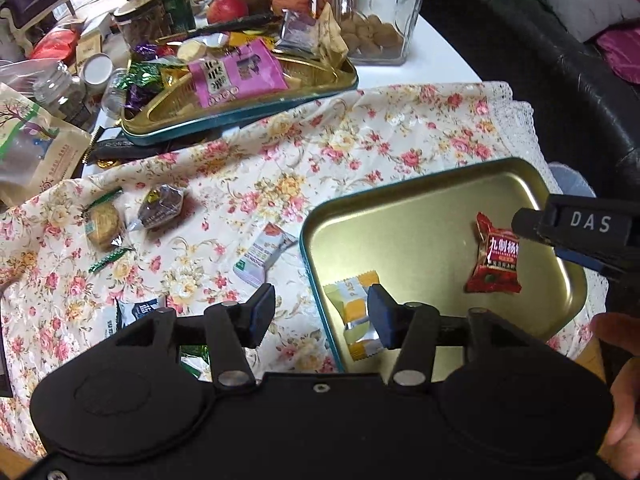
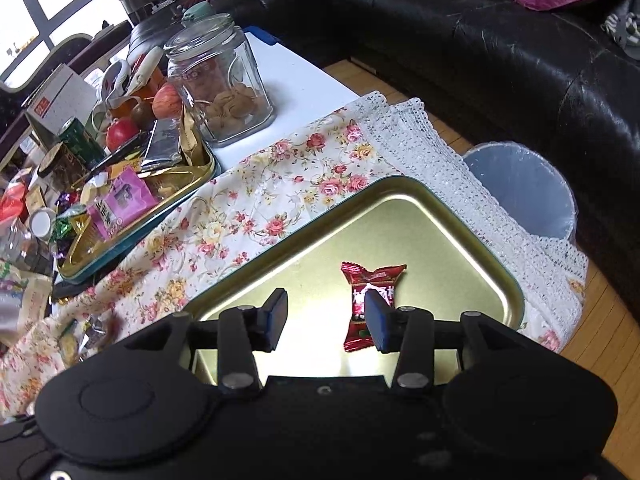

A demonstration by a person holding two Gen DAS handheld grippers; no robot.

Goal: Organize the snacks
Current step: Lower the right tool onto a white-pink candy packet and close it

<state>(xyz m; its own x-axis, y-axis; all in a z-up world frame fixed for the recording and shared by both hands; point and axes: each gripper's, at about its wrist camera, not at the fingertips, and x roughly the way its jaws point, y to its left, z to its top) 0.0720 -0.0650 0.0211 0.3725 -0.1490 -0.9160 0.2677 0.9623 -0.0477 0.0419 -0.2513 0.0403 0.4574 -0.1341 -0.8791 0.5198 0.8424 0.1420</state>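
— Snacks from the left wrist view: where?
— A red candy (image 1: 494, 258) lies in the gold tin tray (image 1: 400, 216), its right edge hidden behind the right tongs (image 1: 560, 240), whose tips are cut off. A yellow candy (image 1: 354, 320) lies near the tray's corner, partly behind the left tongs (image 1: 320, 316), which are spread and empty. More wrapped snacks lie on the floral cloth (image 1: 320, 140).
— And the right wrist view?
— Right tongs (image 2: 326, 320) gape, pinching nothing; one finger (image 2: 378, 324) covers part of the red candy (image 2: 370, 284). Tray's (image 2: 400, 208) near edge is hidden. Far bench clutter is hard to make out.
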